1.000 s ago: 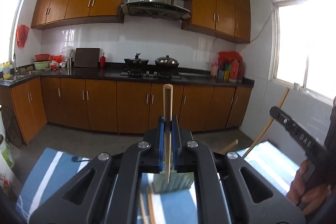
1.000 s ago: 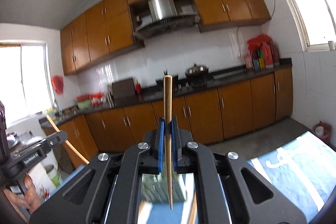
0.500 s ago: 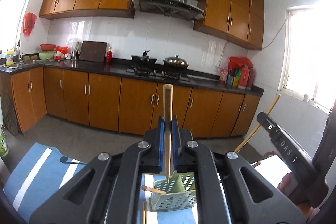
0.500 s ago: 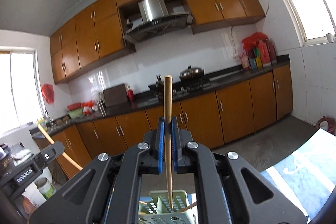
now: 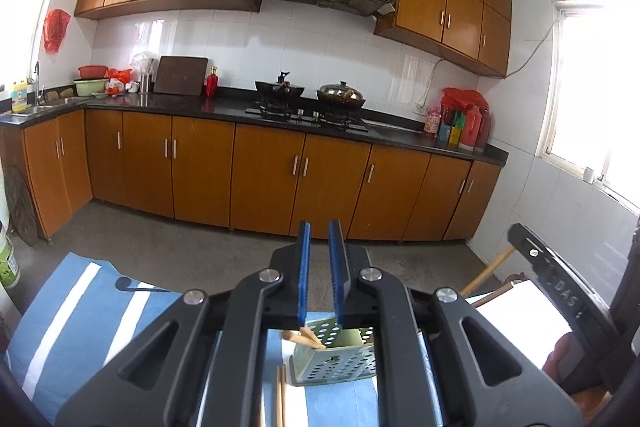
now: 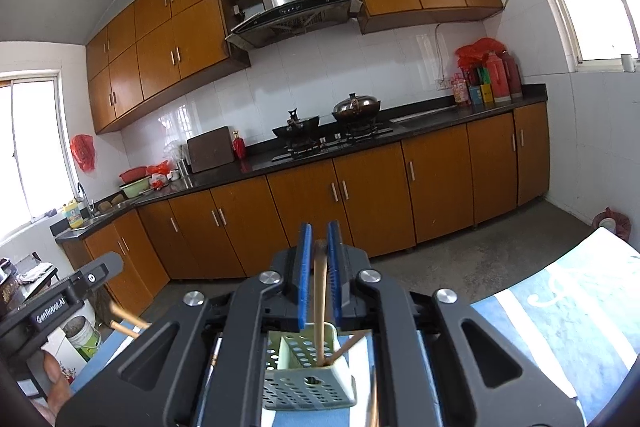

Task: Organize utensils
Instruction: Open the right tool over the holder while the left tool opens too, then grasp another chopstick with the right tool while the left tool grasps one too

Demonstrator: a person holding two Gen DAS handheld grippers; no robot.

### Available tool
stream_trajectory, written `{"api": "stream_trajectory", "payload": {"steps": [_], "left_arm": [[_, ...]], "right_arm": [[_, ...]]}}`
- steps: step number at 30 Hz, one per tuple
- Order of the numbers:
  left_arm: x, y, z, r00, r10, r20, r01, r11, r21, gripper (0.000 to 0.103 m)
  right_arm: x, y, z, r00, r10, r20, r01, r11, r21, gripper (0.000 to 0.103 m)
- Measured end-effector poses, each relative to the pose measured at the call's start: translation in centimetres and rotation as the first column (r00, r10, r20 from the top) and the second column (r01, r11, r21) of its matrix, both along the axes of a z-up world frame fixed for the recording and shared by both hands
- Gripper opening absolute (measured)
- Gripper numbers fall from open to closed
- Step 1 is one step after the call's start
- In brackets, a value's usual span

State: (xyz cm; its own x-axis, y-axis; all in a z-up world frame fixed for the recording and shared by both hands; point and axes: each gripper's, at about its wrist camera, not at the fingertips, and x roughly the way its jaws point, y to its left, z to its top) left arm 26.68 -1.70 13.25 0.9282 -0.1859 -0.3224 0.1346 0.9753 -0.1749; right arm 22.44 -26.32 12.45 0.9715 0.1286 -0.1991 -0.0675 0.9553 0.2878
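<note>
Jaws on both grippers are parting over the green perforated holder (image 6: pixel 308 379), and that is why the chopsticks stand as they do. On the left gripper (image 5: pixel 320 239) the blue pads (image 5: pixel 304 267) stand slightly apart with nothing between them; its chopstick (image 5: pixel 305 339) lies loose, leaning out over the holder's rim with its butt end pointing toward the left edge of the table. On the right gripper (image 6: pixel 318 239) the jaws are opening too, and a second chopstick (image 6: pixel 319 299) stands nearly upright in the gap; it looks let go, its lower end down inside one compartment of the holder, though I cannot tell whether a pad brushes it. Both grippers point a little downward directly above the holder, presumably so a released stick drops straight into a slot instead of onto the blue-and-white striped cloth (image 5: pixel 80 311) covering the table. Another thin stick (image 6: pixel 352 343) slants out of the same compartment. More chopsticks (image 5: pixel 280 395) lie flat on the cloth just beside the holder, toward its near left side, not yet sorted. A spoon-like dark utensil (image 5: pixel 132 287) rests well apart, toward the far left of the cloth.
</note>
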Motion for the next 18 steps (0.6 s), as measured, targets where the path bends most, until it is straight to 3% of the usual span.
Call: {"api": "stream_trajectory", "payload": {"steps": [5, 10, 13, 18], "left_arm": [[-2.3, 0.8, 1.1, 1.000, 0.021, 0.012, -0.021, 1.000, -0.002, 0.016], [-6.4, 2.7, 0.4, 0.999, 0.036, 0.007, -0.036, 0.999, 0.022, 0.022], [-8.6, 4.2, -1.7, 0.998, 0.052, -0.030, -0.050, 0.998, 0.044, 0.024], [-10.1, 5.9, -7.6, 0.986, 0.080, -0.148, -0.062, 0.990, 0.125, 0.025]], "right_arm": [[-2.8, -2.2, 0.2, 0.999, -0.033, -0.009, 0.033, 0.999, -0.017, 0.017], [-5.8, -4.6, -2.0, 0.993, -0.072, -0.091, 0.069, 0.997, -0.033, 0.017], [-6.5, -5.9, -5.0, 0.977, -0.091, -0.194, 0.083, 0.995, -0.052, 0.017], [-5.5, -6.3, -12.0, 0.907, -0.041, -0.419, 0.030, 0.999, -0.032, 0.017]]}}
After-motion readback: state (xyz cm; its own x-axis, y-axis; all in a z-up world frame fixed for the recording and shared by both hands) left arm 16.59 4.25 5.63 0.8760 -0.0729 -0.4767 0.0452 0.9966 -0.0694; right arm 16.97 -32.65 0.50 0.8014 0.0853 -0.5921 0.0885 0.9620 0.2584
